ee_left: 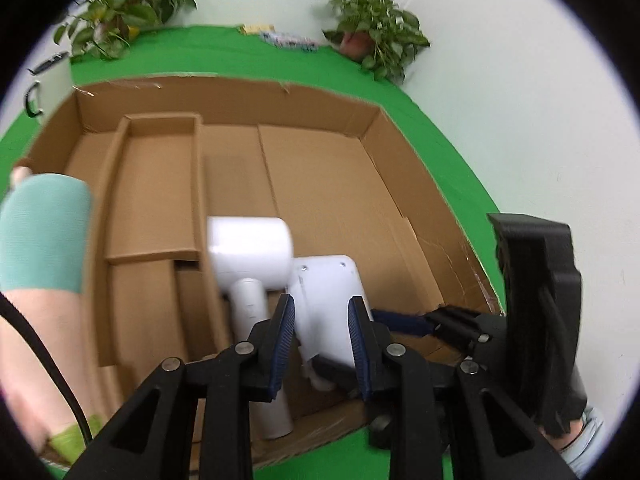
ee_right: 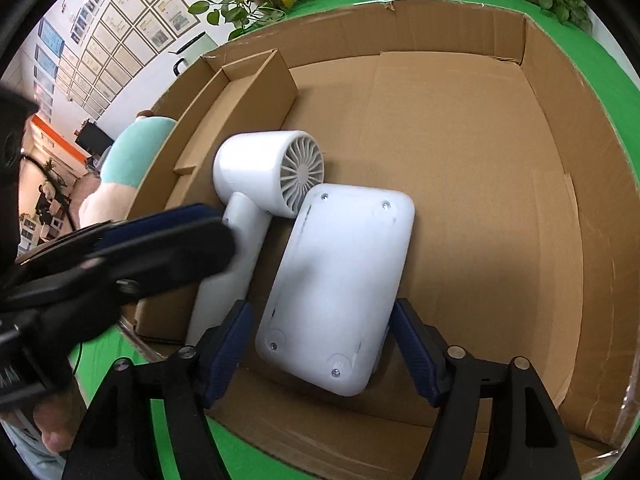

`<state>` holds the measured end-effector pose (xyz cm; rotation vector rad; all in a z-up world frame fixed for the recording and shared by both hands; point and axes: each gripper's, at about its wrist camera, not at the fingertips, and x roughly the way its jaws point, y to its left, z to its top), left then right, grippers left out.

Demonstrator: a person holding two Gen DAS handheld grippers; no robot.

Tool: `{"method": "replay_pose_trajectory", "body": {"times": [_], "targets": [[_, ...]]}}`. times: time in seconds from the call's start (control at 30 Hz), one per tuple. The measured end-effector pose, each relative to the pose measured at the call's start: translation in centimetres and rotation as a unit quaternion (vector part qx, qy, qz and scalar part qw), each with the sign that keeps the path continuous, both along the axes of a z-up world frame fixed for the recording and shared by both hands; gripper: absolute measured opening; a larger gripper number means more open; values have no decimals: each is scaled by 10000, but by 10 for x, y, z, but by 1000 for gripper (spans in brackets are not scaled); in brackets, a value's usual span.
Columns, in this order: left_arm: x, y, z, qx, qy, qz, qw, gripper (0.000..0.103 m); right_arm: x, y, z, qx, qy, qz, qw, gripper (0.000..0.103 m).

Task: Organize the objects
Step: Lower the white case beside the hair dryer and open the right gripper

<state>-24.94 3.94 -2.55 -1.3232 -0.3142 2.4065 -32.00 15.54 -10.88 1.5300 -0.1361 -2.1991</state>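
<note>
— In the box (ee_right: pixel 460 152)?
— White dryer (ee_right: pixel 260 176), lying flat on the floor, round head with grey finned grille facing the open middle, handle running back toward the near wall. Beside it, touching the head, a white rounded-rectangle slab (ee_right: pixel 340 276), tilted, near end raised off the floor, screw holes at the corners facing up.
— And the box itself?
— Brown cardboard, wide, open-topped, on green cloth. Narrow cardboard divider (ee_right: pixel 256 92) along the left side, just beside the dryer head.
— Same from the left view?
— Yes: dryer (ee_left: pixel 250 256) left, slab (ee_left: pixel 328 292) right, blurred.
</note>
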Motion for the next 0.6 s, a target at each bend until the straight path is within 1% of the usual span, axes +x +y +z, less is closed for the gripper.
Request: {"method": "replay_pose_trajectory", "body": {"times": [0.07,0.17,0.27,0.37,0.43,0.5,0.6], "targets": [[8,-14,6,-94,162,104,9998,25,0,4,8,86,162,-83,9998,75],[18,-30,7,-277,276,271,9989,25,-2,7,14,-25,155,-120,9998,75],[19,-39,1,-317,247,340,9986,25,-3,-2,14,222,257,-62,9994,74],[21,-48,-8,-325,175,355,9987,25,-4,-11,7,489,322,-81,9983,71],[22,-46,-14,-357,143,302,9988,25,-4,-16,1,615,345,-93,9975,69],[25,-46,-17,-342,227,287,9987,28,-2,-19,1,664,417,-95,9969,68],[33,-49,-16,-289,250,270,9989,28,3,-23,4,866,582,20,9945,67]]}}
